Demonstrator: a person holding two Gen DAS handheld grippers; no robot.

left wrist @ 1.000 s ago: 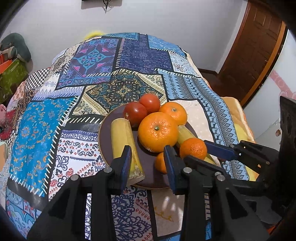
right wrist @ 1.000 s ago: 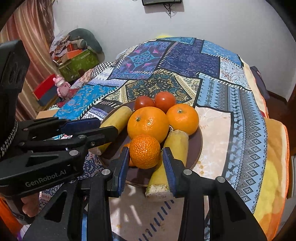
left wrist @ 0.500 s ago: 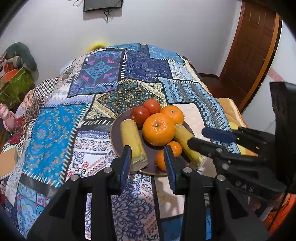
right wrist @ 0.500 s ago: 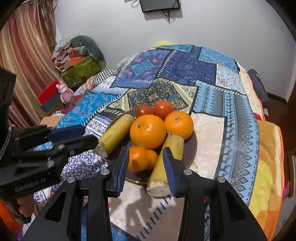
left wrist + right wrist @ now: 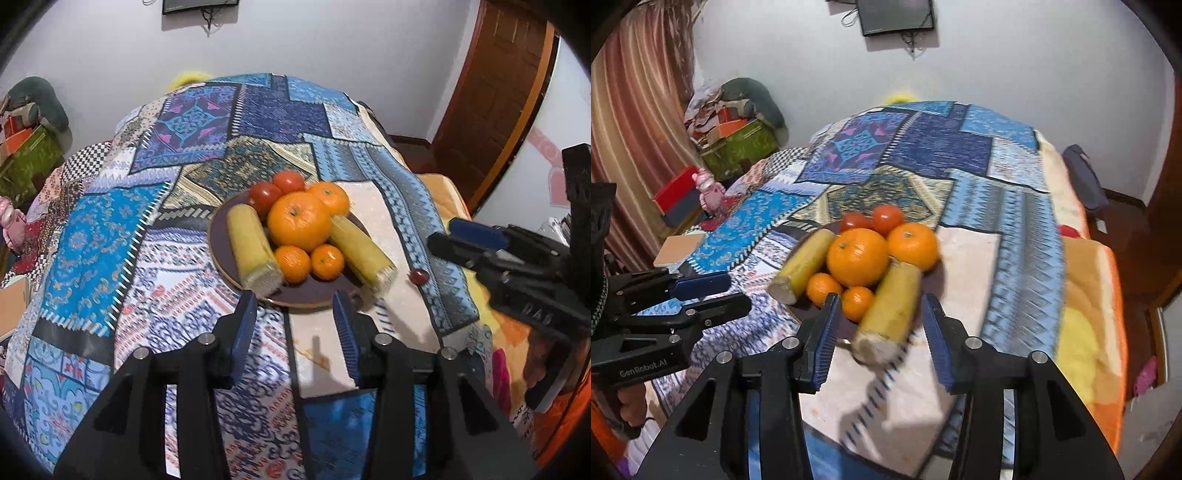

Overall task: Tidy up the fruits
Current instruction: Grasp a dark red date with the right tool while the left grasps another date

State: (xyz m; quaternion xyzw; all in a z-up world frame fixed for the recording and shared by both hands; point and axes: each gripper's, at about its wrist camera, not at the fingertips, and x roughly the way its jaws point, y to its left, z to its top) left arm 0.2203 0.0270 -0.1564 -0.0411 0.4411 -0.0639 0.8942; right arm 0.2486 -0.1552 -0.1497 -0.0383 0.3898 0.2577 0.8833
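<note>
Grippers pulled back, four oranges [image 5: 299,220], two tomatoes [image 5: 264,195]

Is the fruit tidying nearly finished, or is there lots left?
It looks nearly finished. The plate already holds two tomatoes, a big orange, three smaller ones and two yellow corn-like pieces. Nothing is in hand: the left gripper and right gripper hang open and empty, short of the plate. One small red fruit lies on the cloth beside the plate, perhaps the last item.
</note>
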